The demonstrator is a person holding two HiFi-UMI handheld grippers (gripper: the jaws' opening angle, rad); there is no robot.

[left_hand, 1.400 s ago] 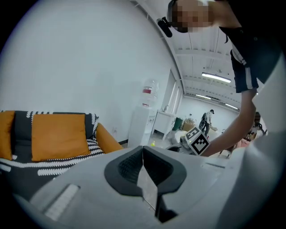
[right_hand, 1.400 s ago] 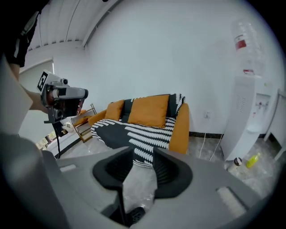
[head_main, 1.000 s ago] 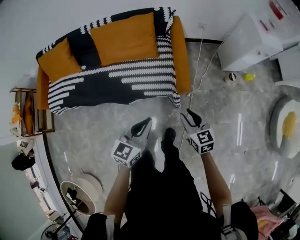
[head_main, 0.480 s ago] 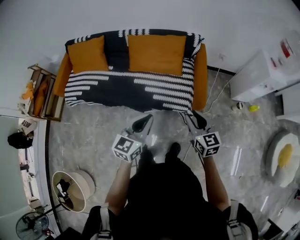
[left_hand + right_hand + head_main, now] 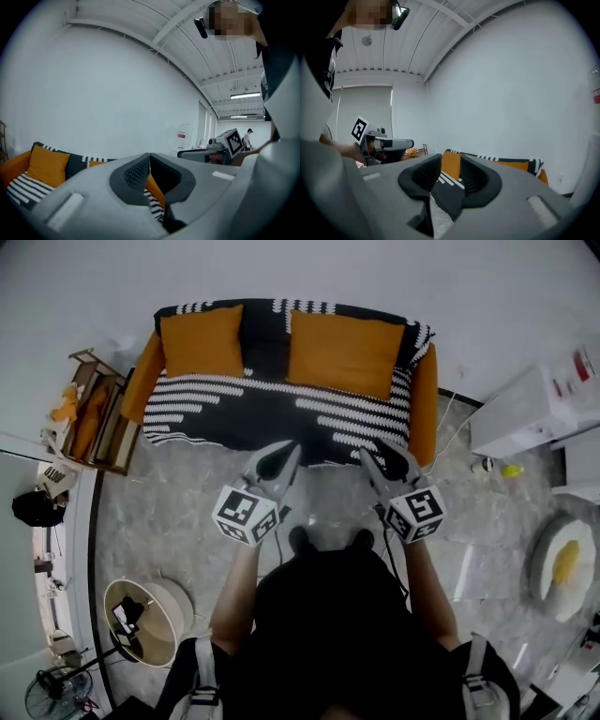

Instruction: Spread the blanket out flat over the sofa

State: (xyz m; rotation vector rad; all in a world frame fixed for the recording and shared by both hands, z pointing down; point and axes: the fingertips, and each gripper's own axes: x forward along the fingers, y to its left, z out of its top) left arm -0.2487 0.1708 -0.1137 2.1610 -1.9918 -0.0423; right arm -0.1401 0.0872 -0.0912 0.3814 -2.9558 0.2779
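An orange sofa (image 5: 424, 407) stands against the far wall with a black-and-white striped blanket (image 5: 262, 411) lying over its seat and backrest. Two orange cushions (image 5: 202, 340) (image 5: 345, 351) lean on the back. My left gripper (image 5: 278, 460) is in front of the seat's front edge; its pads meet and hold nothing (image 5: 149, 161). My right gripper (image 5: 389, 460) hovers near the seat's right front corner. Its jaws have just been closing, but a gap remains, through which the blanket (image 5: 449, 182) shows well beyond them. Neither gripper touches the blanket.
A wooden shelf (image 5: 94, 413) stands left of the sofa and a white cabinet (image 5: 539, 409) to its right, with a cable (image 5: 452, 423) on the floor between. A round lamp shade (image 5: 150, 620) lies at lower left. A person (image 5: 248, 137) stands far off.
The person has stepped closer to the sofa, which now sits square in the head view. Both grippers have risen and moved forward to the seat's front edge.
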